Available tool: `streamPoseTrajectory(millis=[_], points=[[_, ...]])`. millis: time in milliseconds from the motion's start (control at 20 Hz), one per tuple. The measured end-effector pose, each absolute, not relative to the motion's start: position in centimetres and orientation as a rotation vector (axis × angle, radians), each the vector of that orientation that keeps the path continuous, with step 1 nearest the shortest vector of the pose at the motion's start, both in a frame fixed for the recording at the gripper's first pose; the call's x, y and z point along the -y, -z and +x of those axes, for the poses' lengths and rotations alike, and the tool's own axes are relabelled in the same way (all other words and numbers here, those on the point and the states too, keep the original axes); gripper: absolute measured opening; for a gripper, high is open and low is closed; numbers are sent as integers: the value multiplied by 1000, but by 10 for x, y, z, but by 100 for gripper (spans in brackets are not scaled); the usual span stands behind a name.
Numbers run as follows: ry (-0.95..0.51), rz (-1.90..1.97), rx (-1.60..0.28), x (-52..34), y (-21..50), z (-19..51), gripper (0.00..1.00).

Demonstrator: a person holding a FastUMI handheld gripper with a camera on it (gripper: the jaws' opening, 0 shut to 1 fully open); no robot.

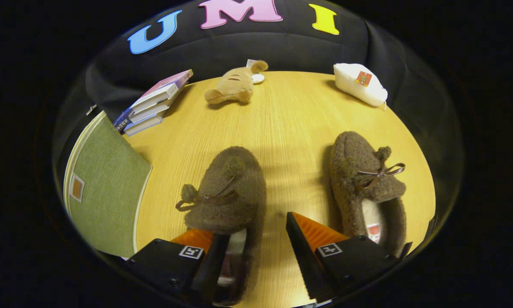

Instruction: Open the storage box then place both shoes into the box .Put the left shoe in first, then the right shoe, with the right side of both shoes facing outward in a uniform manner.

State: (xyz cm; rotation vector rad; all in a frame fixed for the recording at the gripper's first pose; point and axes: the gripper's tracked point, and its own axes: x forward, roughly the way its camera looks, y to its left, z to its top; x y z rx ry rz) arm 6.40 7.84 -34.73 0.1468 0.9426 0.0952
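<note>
Fisheye rides hand-held gripper (256, 252), facing down tabletop (290, 111).

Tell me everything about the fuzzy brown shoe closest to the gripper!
The nearer shoe is a brown, fleecy slipper with a thin brown bow and a pompom on top and a pale lining inside. It lies flat on the wooden table, toe pointing away. Its heel end sits between the fingers of the open gripper, close against the left one; whether they touch is unclear.
</note>
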Motion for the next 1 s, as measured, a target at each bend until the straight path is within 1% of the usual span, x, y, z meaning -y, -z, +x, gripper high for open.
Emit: streamPoseTrajectory(millis=[50,200,350,400,450,500,550,700,1000], points=[[-100,189,-948,-85,346,66,74],[-78,219,-970,-83,347,64,46],[-36,262,-985,-79,347,67,30],[-16,269,-976,-76,345,70,21],[-9,273,-967,-76,346,72,17],[-10,271,-968,-76,344,69,10],[-13,271,-967,-76,345,70,7],[-5,284,-960,-76,333,67,7],[-13,357,-889,-85,255,67,7]])
